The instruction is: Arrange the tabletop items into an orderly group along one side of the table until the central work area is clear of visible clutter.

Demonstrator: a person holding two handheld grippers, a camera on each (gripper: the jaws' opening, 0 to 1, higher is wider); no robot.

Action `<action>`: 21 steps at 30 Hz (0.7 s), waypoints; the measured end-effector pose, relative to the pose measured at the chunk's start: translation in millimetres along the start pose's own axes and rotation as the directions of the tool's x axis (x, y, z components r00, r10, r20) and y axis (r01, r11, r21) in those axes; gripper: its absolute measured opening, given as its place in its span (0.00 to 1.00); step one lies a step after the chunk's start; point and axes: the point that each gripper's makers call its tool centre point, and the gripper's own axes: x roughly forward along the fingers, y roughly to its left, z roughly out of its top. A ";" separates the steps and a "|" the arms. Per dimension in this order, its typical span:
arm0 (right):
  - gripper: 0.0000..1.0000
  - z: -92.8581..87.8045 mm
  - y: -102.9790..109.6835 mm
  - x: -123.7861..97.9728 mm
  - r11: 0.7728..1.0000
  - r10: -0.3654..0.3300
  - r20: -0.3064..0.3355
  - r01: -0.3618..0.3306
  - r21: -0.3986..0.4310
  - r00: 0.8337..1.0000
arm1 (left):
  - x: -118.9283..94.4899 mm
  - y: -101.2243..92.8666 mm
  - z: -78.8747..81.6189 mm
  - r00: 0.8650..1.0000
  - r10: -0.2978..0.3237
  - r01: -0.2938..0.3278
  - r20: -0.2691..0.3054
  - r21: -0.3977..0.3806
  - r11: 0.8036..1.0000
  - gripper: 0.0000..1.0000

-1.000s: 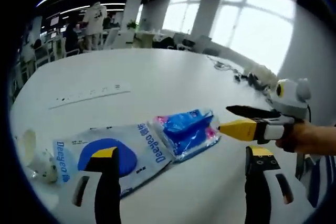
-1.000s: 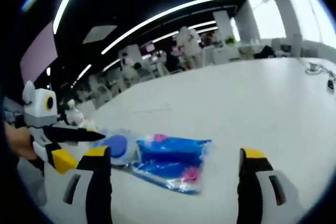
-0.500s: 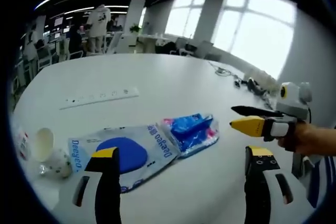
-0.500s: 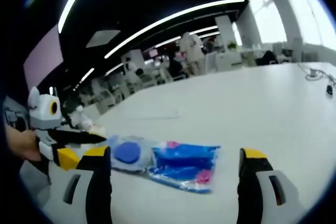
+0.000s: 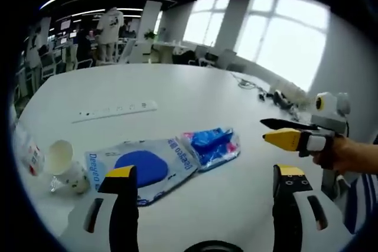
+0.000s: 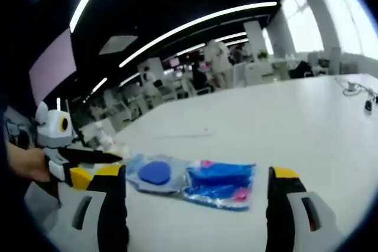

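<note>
Two plastic packets lie side by side on the white table (image 5: pixel 177 92): a clear one with a blue disc and blue lettering (image 5: pixel 142 166) (image 6: pixel 155 173), and a smaller blue and pink one (image 5: pixel 211 143) (image 6: pixel 223 183). A tipped white paper cup (image 5: pixel 65 165) rests left of them. My left gripper (image 5: pixel 201 202) hovers open above the near table edge, short of the packets. My right gripper (image 6: pixel 195 205) is open too, nothing between its jaws; it appears in the left gripper view (image 5: pixel 283 134) at the right, held by a hand. The left gripper (image 6: pixel 88 160) shows in the right gripper view at the left.
A white power strip (image 5: pixel 115 110) lies further back on the table. Cables and small dark items (image 5: pixel 271 92) sit near the far right edge. A small bottle (image 5: pixel 26 154) stands at the far left. Desks, chairs and people fill the office behind.
Both views have pulled back from the packets, which look smaller and farther. The cup and bottle have come more into the left gripper view. Both grippers stay open.
</note>
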 end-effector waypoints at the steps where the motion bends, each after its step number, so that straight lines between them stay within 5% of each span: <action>1: 0.98 -0.8 1.5 -1.0 1.000 -0.001 -0.001 0.001 0.000 1.000 | -1.4 0.3 -0.2 1.000 0.001 -0.001 0.001 0.002 1.000 0.93; 21: 0.90 -6.5 48.2 0.2 0.999 0.035 -0.010 -0.035 0.025 0.999 | -42.3 28.1 -7.0 1.000 0.021 -0.020 0.012 -0.025 0.999 0.90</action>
